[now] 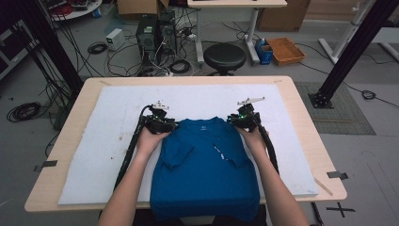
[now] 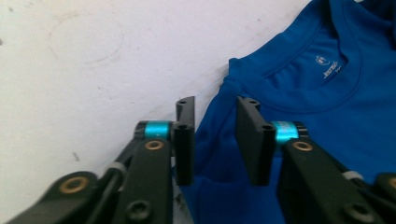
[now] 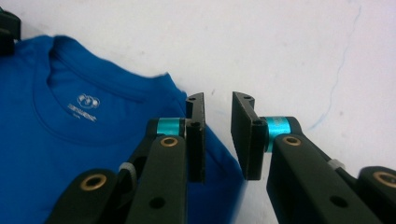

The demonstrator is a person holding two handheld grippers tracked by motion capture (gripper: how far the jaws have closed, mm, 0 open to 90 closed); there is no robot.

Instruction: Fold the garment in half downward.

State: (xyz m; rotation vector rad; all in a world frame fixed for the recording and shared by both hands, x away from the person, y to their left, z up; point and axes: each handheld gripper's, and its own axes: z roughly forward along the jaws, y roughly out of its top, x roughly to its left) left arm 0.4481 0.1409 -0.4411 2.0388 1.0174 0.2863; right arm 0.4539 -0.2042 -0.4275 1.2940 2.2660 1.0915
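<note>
A blue T-shirt [image 1: 204,165] lies face down on the white mat [image 1: 108,141], collar away from me, both sleeves folded in over its back and its hem hanging off the table's front edge. My left gripper [image 1: 170,125] is at the shirt's left shoulder. In the left gripper view this gripper [image 2: 215,116] is open, with the shoulder fabric [image 2: 219,154] lying between its jaws. My right gripper [image 1: 234,120] is at the right shoulder. In the right gripper view that gripper [image 3: 218,114] is open over the shoulder's edge [image 3: 224,168], its right jaw above bare mat. The collar label [image 2: 329,67] shows.
The mat covers most of a wooden table [image 1: 306,122]. Behind the table stand a black stool [image 1: 224,56], computer towers [image 1: 153,33] with loose cables and an orange tray [image 1: 286,50]. Black frame posts [image 1: 350,52] rise at both sides.
</note>
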